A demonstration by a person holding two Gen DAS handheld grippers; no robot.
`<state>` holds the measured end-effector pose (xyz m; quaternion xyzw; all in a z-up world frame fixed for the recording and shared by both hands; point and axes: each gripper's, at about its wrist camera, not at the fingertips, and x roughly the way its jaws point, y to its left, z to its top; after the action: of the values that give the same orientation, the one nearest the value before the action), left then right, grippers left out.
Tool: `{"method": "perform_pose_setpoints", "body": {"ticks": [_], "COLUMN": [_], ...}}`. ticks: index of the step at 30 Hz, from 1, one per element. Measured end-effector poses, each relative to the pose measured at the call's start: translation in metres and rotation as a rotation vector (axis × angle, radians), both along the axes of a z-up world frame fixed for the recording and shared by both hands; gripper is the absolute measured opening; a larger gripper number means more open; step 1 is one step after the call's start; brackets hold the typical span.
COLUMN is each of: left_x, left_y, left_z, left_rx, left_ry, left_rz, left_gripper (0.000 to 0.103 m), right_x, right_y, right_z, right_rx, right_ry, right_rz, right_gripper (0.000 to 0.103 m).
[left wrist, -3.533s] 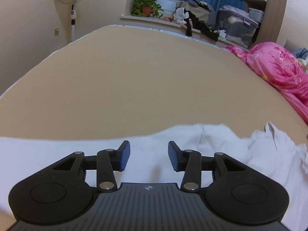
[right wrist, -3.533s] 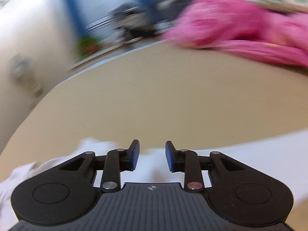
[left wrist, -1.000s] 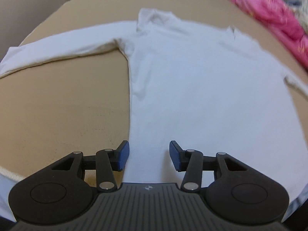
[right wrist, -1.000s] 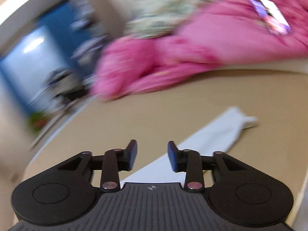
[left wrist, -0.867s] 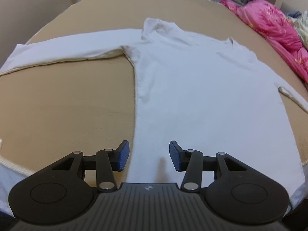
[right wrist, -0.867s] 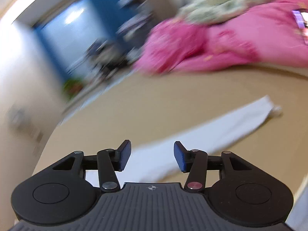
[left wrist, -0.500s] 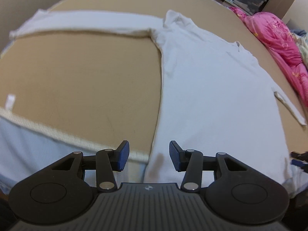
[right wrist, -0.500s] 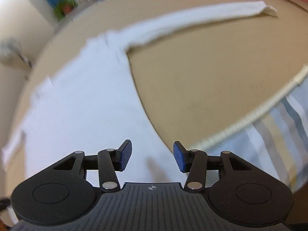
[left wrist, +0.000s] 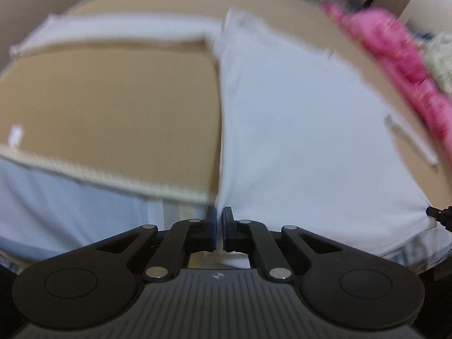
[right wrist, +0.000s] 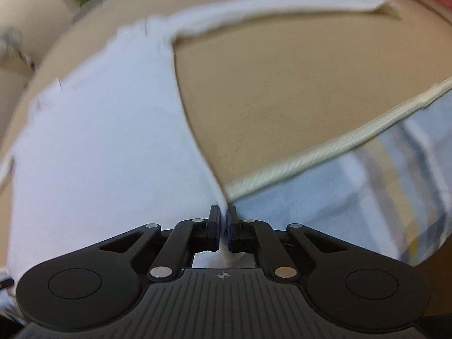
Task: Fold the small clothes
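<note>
A white long-sleeved shirt (left wrist: 296, 113) lies spread flat on the tan bed cover (left wrist: 113, 107), collar far from me, sleeves stretched out to both sides. My left gripper (left wrist: 219, 220) is shut on the shirt's near left hem corner at the bed's edge. My right gripper (right wrist: 224, 220) is shut on the near right hem corner of the same shirt (right wrist: 99, 130); white cloth shows between its pads. The right gripper's tip also shows at the right edge of the left wrist view (left wrist: 438, 214).
The tan cover ends in a cream braided edge (right wrist: 325, 155) with a striped sheet (right wrist: 367, 192) below it. A pink quilt (left wrist: 395, 56) lies on the far right side of the bed. Boxes and a plant stand blurred beyond the bed.
Both grippers have moved down to the shirt's near hem and closed on its two corners. Half a second ago both were open above the hem.
</note>
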<state>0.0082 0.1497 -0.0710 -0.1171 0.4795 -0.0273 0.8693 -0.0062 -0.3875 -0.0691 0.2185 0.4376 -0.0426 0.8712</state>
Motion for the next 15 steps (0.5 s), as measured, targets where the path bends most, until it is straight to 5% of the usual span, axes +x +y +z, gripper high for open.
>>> {"method": "perform_pose_setpoints", "body": {"ticks": [3, 7, 11, 13, 15], "left_x": [-0.011, 0.004, 0.004, 0.006, 0.009], "left_y": [0.005, 0.0, -0.008, -0.018, -0.03], "left_z": [0.004, -0.014, -0.003, -0.004, -0.014], "left_rx": [0.006, 0.097, 0.098, 0.083, 0.086], "left_ry": [0.006, 0.126, 0.06, 0.062, 0.111], "left_rz": [0.037, 0.066, 0.049, 0.005, -0.023], "left_gripper": [0.004, 0.007, 0.019, 0.021, 0.031], "right_x": [-0.018, -0.008, -0.012, -0.013, -0.012], "right_y": [-0.008, 0.0, 0.009, 0.02, 0.026], "right_z": [0.017, -0.019, 0.0, 0.007, 0.002], "right_rx": [0.026, 0.016, -0.122, -0.117, -0.078], "right_ry": [-0.045, 0.163, 0.047, -0.008, 0.02], "right_rz": [-0.002, -0.01, -0.028, 0.026, 0.081], "right_gripper": [0.004, 0.006, 0.014, 0.027, 0.03]}}
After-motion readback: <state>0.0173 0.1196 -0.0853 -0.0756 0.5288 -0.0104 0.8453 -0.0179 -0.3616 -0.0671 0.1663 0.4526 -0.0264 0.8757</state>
